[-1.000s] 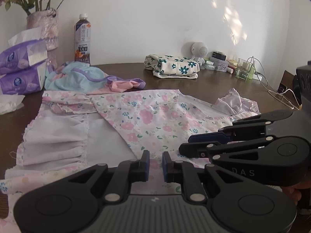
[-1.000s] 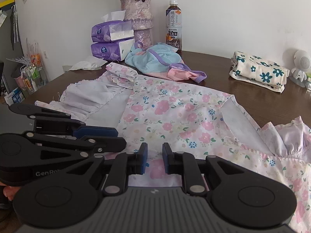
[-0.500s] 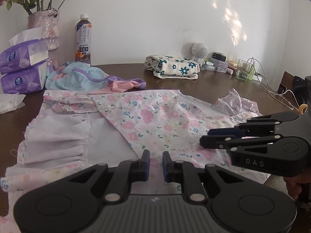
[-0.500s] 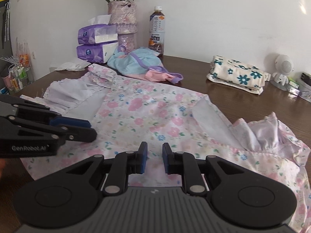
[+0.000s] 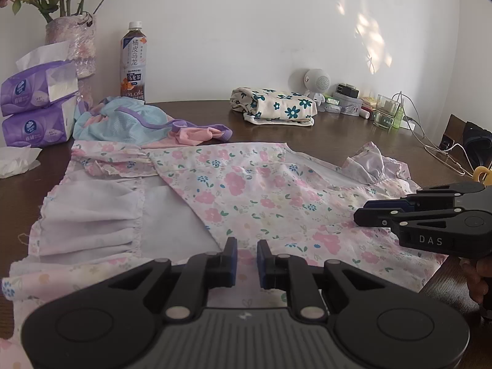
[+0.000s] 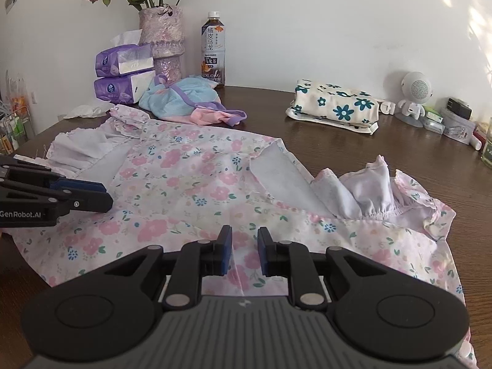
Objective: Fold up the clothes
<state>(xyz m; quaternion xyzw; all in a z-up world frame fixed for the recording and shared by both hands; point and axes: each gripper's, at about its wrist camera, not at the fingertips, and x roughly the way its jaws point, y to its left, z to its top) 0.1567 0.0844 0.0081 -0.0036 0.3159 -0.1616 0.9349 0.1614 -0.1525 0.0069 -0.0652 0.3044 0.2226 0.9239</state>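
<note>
Both pairs of jaws stand a little apart with nothing clamped between them: the left gripper (image 5: 246, 253) hovers over the near hem of the floral dress (image 5: 240, 190), and the right gripper (image 6: 244, 246) does the same further along that hem, each with only printed cloth showing through the narrow gap between its blue pads. The dress, pale pink with pink and blue flowers, lies spread on the dark wooden table (image 6: 353, 147), its two side edges folded inward so the plain white lining faces up, and a ruffled sleeve is bunched at the right edge of the dress. In the right wrist view the left gripper (image 6: 106, 195) shows side-on at the left of the dress, low over the fabric; whether it touches the cloth cannot be told. Just behind the dress lies a crumpled blue, purple and pink garment (image 5: 138, 123), and further back a folded cream cloth with teal flowers (image 5: 273, 107). Beyond the crumpled garment stand an oolong tea bottle (image 5: 133, 61), a vase of dried roses (image 6: 161, 40) and two stacked purple tissue packs (image 5: 37, 104). A small white round speaker (image 6: 415, 95) sits beside the folded cloth.
</note>
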